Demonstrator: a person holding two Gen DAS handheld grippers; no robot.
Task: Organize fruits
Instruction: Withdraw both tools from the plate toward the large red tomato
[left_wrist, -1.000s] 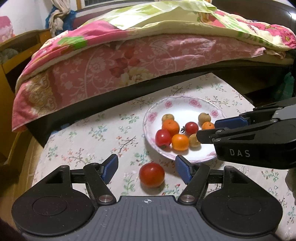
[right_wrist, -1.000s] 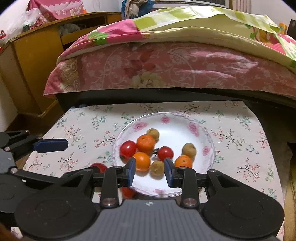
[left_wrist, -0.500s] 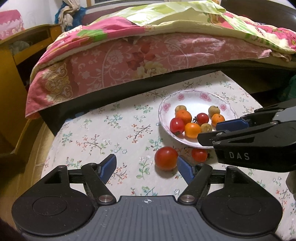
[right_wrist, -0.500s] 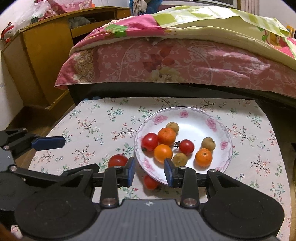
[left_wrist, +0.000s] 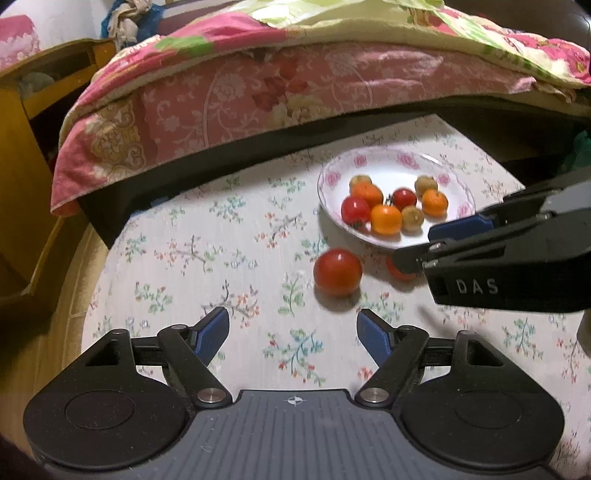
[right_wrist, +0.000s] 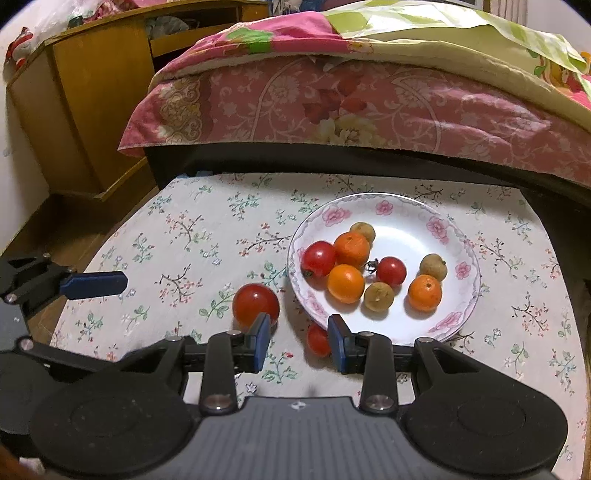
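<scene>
My left gripper (left_wrist: 291, 334) hangs over the flowered table (left_wrist: 207, 258), its fingers spread wide and just now opening further, with nothing between them. The large tomato (left_wrist: 337, 272) lies on the cloth ahead of that gap, just beside the plate (left_wrist: 373, 162) on its near left. My right gripper (right_wrist: 298, 341) stands with its fingers partly parted and gripping nothing. The small tomato (right_wrist: 318, 339) sits just beyond the gap, close to the right finger and against the plate's near rim (right_wrist: 454, 325).

The plate holds two tomatoes, three oranges and three brownish fruits, crowded toward its middle. The two loose tomatoes, as I judge it, are what remains to be gathered.

Risks from here, as judged:
- The large tomato is round and smooth. If one finger reaches it first, it may roll toward the plate or off toward the table's edge.
- The right fingers are set narrow. If they come down off centre, a tip could press the small tomato's skin or flick it under the rim.
- That tomato lies so near the plate that a finger may strike the rim and jolt the fruit inside.
- The two grippers work near each other beside the plate, so they could collide if both close in together.
</scene>
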